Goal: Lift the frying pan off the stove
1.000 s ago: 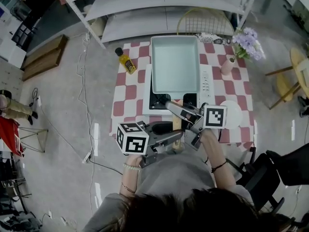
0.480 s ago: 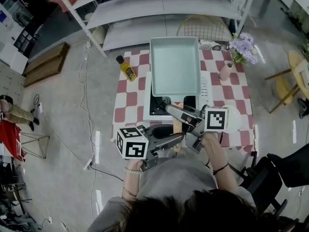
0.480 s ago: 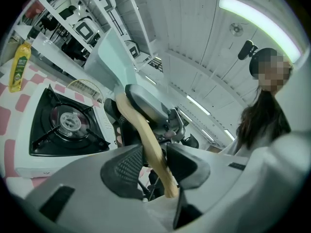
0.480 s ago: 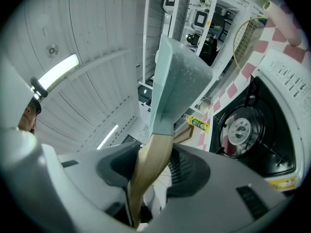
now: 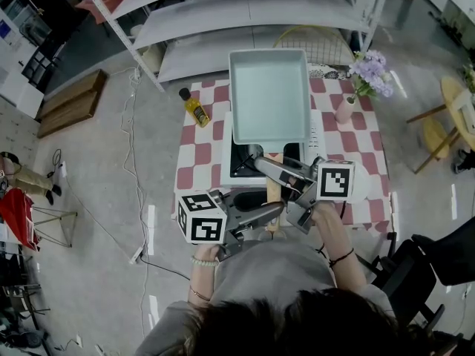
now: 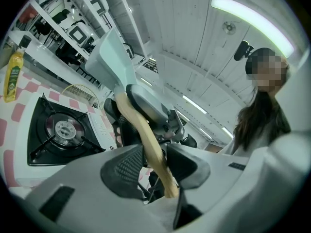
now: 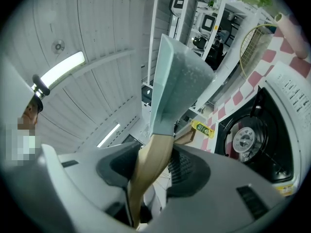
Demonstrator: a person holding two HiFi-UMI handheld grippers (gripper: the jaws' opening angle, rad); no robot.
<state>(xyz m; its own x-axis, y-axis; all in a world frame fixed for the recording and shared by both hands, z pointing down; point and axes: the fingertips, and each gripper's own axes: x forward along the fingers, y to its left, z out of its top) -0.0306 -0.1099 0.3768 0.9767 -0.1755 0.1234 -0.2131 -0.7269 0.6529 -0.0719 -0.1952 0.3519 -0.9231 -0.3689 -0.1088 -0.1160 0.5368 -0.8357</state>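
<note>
A pale green square frying pan [image 5: 269,95] with a wooden handle [image 5: 272,193] hangs above the white stove [image 5: 315,132]. The bare black burner [image 5: 245,160] shows beneath its near edge. My left gripper [image 5: 276,212] is shut on the near end of the handle [image 6: 153,149]. My right gripper [image 5: 265,164] is shut on the handle [image 7: 148,171] closer to the pan [image 7: 177,81]. In the left gripper view the pan [image 6: 112,62] stands well clear of the burner [image 6: 62,129].
The stove sits on a red-and-white checked table [image 5: 194,150]. An oil bottle [image 5: 194,105] stands at the table's left, a pink vase of purple flowers [image 5: 355,87] at its right. A metal shelf rack [image 5: 252,13] and a wire basket [image 5: 326,44] stand behind.
Both grippers have risen together with the pan. The pan looks larger and higher over the stove, and more of the burner is uncovered.
</note>
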